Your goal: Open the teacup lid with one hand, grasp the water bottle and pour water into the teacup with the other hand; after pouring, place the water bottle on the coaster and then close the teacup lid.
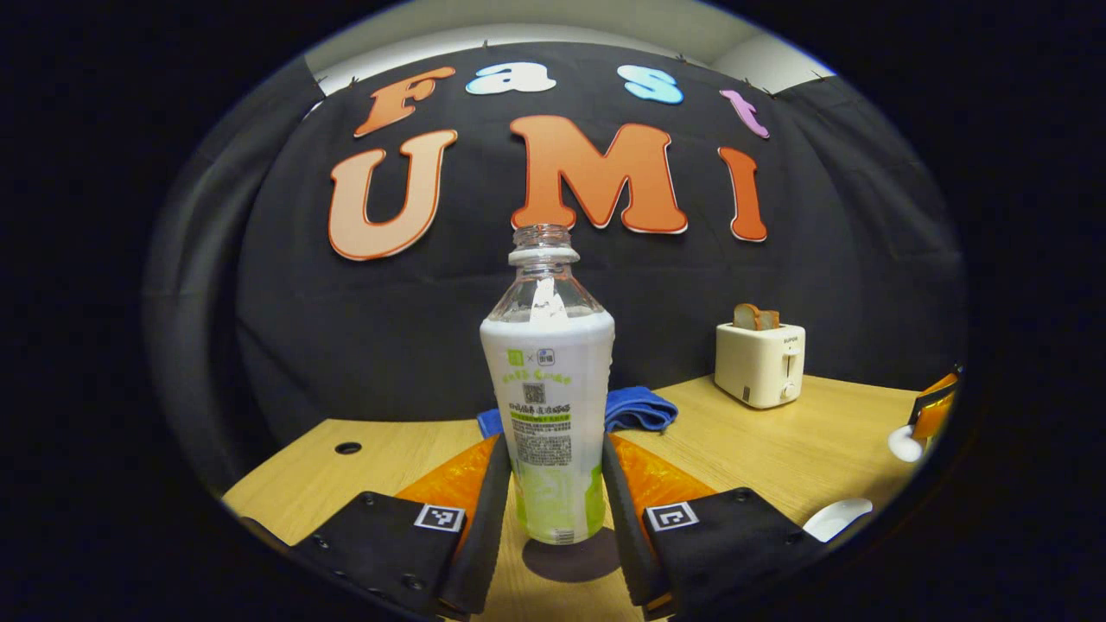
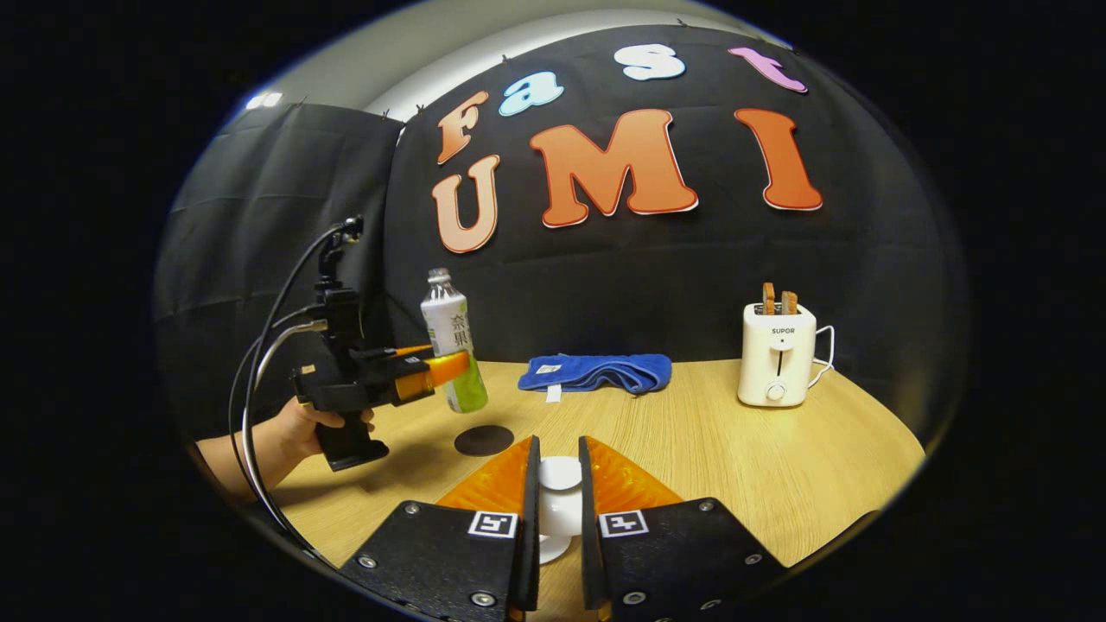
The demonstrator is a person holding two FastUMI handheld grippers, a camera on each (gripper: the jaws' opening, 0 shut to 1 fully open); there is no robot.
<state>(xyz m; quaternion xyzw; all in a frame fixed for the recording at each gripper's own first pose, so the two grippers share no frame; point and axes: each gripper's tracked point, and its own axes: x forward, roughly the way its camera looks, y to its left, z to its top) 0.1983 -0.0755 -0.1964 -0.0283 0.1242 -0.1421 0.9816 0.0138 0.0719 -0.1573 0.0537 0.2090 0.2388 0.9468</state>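
The left gripper (image 1: 557, 484) is clamped on the water bottle (image 1: 548, 389), both fingers pressing its lower labelled body; the bottle hangs upright, uncapped, clear of the table (image 1: 760, 449) with the coaster (image 2: 484, 440) below and beside it. Thin plastic, it probably flexes, so a firm, low hold suits. The right gripper (image 2: 557, 497) has closed on the teacup lid (image 2: 560, 473) by its knob, likely smooth, brittle ceramic, between its fingers.
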